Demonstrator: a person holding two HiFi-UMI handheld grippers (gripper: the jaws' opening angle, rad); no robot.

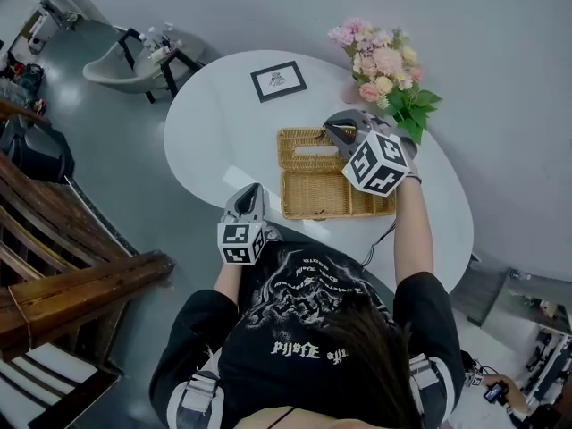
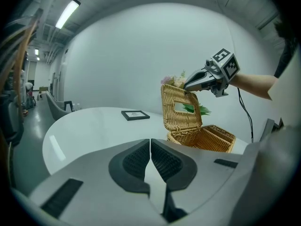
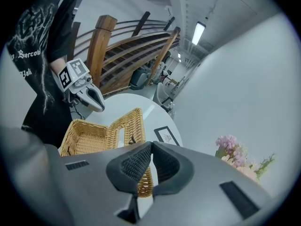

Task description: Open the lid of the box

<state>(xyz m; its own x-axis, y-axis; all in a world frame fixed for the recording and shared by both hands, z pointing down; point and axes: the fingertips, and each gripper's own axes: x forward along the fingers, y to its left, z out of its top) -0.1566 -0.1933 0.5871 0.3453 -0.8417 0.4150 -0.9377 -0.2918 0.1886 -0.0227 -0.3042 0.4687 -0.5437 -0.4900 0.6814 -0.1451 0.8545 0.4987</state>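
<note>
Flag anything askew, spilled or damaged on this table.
Nothing stands out. The lid of the wicker box stands raised only because the right gripper holds its top edge. The box looks empty and intact, the picture frame lies flat, and the flowers stand upright.

Honey-tan woven box, white table, pink flowers with green leaves, black-framed picture, its print perhaps dark.

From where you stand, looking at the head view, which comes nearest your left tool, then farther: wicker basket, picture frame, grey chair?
1. Wicker basket, just right of the left tool.
2. Picture frame, farther out on the table.
3. Grey chair, on the floor, upper left.
</note>
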